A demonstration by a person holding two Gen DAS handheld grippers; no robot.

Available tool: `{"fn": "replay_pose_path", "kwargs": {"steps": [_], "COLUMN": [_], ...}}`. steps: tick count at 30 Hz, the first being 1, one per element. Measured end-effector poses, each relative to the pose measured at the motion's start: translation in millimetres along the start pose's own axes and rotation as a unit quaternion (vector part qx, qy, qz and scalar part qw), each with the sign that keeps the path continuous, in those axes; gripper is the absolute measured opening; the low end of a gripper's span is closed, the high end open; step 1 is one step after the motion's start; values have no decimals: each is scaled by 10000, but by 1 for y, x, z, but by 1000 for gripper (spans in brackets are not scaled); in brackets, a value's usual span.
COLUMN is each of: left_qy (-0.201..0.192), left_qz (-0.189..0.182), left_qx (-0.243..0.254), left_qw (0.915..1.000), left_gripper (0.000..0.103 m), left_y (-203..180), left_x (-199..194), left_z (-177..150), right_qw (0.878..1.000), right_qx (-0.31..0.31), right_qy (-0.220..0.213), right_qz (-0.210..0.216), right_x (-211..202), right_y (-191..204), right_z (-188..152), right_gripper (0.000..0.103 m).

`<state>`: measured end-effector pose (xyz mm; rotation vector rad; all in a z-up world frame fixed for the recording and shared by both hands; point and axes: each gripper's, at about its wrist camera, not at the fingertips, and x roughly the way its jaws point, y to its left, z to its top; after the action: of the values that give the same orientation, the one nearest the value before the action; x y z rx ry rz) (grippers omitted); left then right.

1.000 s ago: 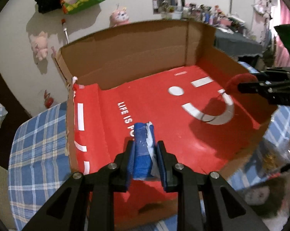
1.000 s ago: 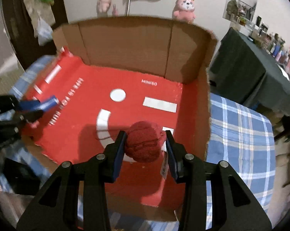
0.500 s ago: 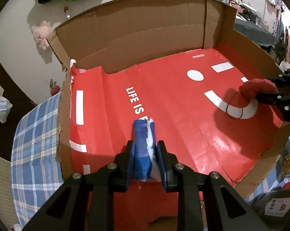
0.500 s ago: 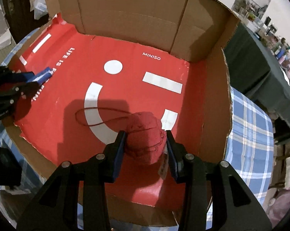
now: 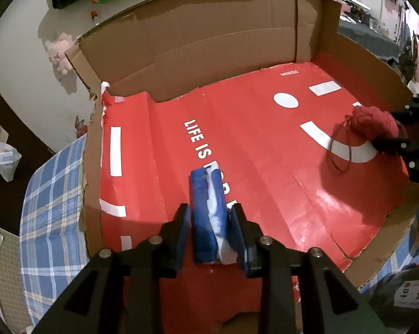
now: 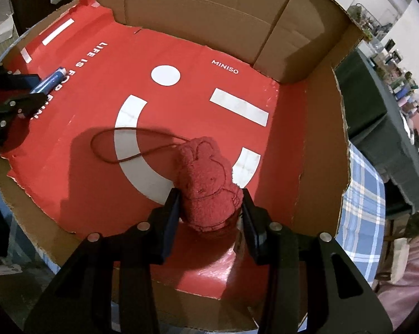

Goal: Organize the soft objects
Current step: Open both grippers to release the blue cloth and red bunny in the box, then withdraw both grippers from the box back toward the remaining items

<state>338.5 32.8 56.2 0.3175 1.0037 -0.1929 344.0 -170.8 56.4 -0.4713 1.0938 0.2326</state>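
A blue and white soft roll [image 5: 208, 214] lies between the fingers of my left gripper [image 5: 211, 220], low over the red floor of the cardboard box [image 5: 265, 150]; the jaws stand slightly apart from it. It also shows in the right wrist view [image 6: 52, 79]. A red plush rabbit [image 6: 206, 183] with a loop cord [image 6: 112, 144] rests on the red floor between the fingers of my right gripper [image 6: 209, 203], whose jaws have widened. The rabbit also shows in the left wrist view [image 5: 372, 123].
The box has tall brown walls [image 5: 209, 41] at the back and right [image 6: 318, 139], with torn low front edges. It sits on a blue checked cloth [image 5: 50, 194]. A dark-covered table [image 6: 376, 105] stands to the right. Plush toys [image 5: 60, 53] hang on the wall.
Both grippers have moved down into the box. The rabbit now rests on the floor with its cord laid out, and both grippers' jaws have widened.
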Motion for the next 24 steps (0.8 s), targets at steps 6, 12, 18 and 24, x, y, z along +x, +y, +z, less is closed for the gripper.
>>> {"fn": "replay_pose_path", "kwargs": {"steps": [6, 12, 18, 24], "left_qy": [2, -193, -508, -801], "left_qz": [3, -35, 139, 5], "left_qx": [-9, -3, -44, -305], "left_qw": [10000, 9998, 9986, 9963], "left_gripper": [38, 56, 74, 82], "left_y": [-4, -7, -5, 9], "left_x": [4, -4, -17, -42], "left_z": [2, 0, 2, 2], "right_qw": [9996, 9988, 9984, 9979], "right_qx": [-71, -193, -169, 107], "right_qy": [-20, -54, -259, -555], "right_qz": [-287, -438, -473, -321], "right_x": [4, 1, -7, -36], "right_y": [3, 6, 1, -10], "right_z": [5, 5, 5, 4], "right_gripper": [40, 48, 66, 66]}}
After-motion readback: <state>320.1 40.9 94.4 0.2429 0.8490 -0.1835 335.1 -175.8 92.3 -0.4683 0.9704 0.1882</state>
